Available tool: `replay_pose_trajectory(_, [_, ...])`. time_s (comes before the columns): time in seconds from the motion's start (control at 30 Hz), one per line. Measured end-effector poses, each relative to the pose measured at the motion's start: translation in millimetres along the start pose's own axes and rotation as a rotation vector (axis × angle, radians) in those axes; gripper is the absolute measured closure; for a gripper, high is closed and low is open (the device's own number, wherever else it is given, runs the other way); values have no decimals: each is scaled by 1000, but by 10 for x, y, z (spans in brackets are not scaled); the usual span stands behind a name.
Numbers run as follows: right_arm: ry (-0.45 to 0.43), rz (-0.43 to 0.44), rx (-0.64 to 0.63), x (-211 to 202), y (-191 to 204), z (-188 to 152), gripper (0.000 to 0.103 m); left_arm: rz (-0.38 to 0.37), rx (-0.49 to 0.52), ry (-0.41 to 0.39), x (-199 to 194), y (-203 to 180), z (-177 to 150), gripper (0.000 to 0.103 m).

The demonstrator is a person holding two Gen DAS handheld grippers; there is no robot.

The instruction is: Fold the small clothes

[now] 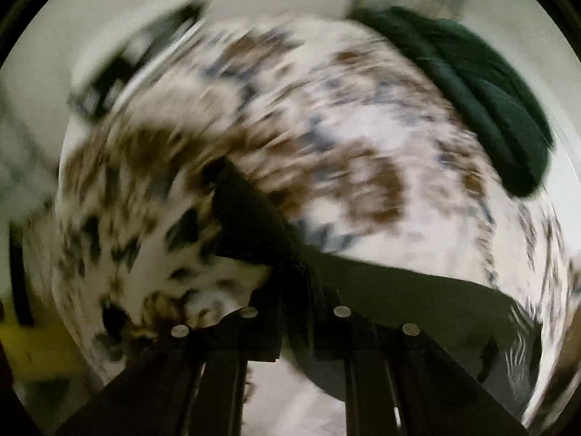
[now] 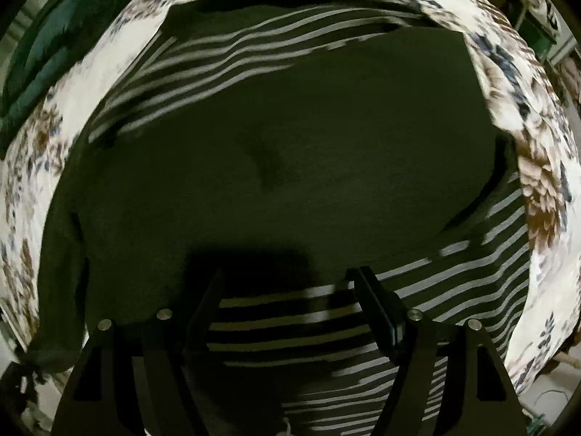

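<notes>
The dark striped garment point(image 2: 276, 152) lies spread on a floral sheet point(image 2: 541, 181), likely for a flat fold. The right gripper point(image 2: 287, 283) hovers released over its near striped edge. The left gripper point(image 1: 232, 196), blurred, is clenched on a dark fabric corner, probably lifting it. A green cloth point(image 1: 483, 98) lies beyond.

The left gripper point(image 1: 254, 218) has its two dark fingers drawn tight together, pinching a fold of dark fabric point(image 1: 399, 290). The right gripper point(image 2: 287, 290) hangs with its fingers spread wide apart, nothing between them
</notes>
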State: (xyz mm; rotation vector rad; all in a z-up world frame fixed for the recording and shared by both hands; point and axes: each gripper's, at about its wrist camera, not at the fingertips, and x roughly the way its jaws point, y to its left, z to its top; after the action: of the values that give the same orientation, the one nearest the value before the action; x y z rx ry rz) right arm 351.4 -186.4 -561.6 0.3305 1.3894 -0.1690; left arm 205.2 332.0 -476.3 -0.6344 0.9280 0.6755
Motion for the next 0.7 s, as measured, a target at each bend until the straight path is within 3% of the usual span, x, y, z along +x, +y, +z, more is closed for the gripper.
replay_pose_trajectory(0.17, [-19, 7, 51, -193, -507, 128, 27, -93, 264, -83, -461, -1219, -59, 95])
replay_pose_trajectory(0.3, [-30, 11, 128, -316, -1018, 220, 27, -252, 457, -63, -630, -2495, -540, 95])
replay_pose_trajectory(0.4, [-51, -3, 179, -419, -1408, 304, 27, -373, 591, -24, -778, -3347, -1107, 95])
replay_pose_trajectory(0.53, [-60, -37, 227, -517, -1914, 347, 27, -488, 752, 51, -898, -4142, -1956, 95])
replay_pose_trajectory(0.7, [-27, -61, 268, -566, -2412, 369, 27, -506, 894, 120, -980, -4541, -2679, 90])
